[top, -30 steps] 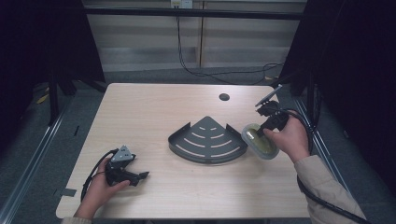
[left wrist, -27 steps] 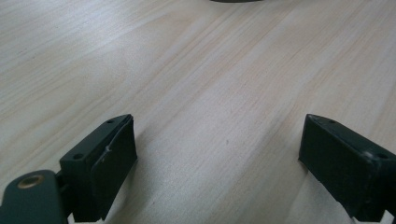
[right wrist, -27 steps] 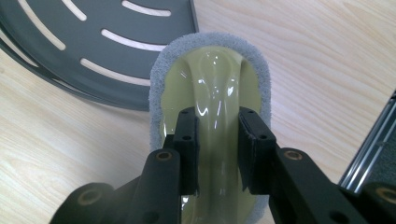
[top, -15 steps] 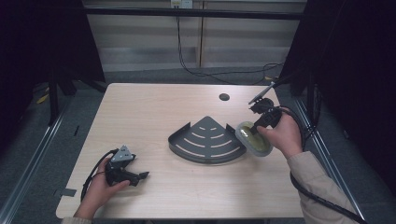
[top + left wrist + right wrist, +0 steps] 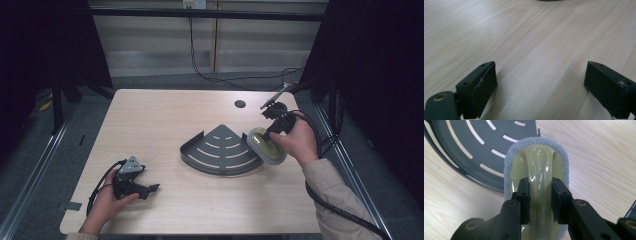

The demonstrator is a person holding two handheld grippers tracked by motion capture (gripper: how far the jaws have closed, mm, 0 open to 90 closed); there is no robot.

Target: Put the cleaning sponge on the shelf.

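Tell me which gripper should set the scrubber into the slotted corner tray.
Right. The right gripper already clamps the scrubber by its handle ridge, over the corner tray rim. The left gripper rests open, apart from both.

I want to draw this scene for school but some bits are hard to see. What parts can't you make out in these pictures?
- Underside of the scrubber: faces away in the right gripper view, and the right gripper covers its handle's near end.
- Corner rack: cut off by the top edge in the left gripper view.
- Left gripper jaws: too small in the high view.
- Dark round spot on the table: too small to identify.
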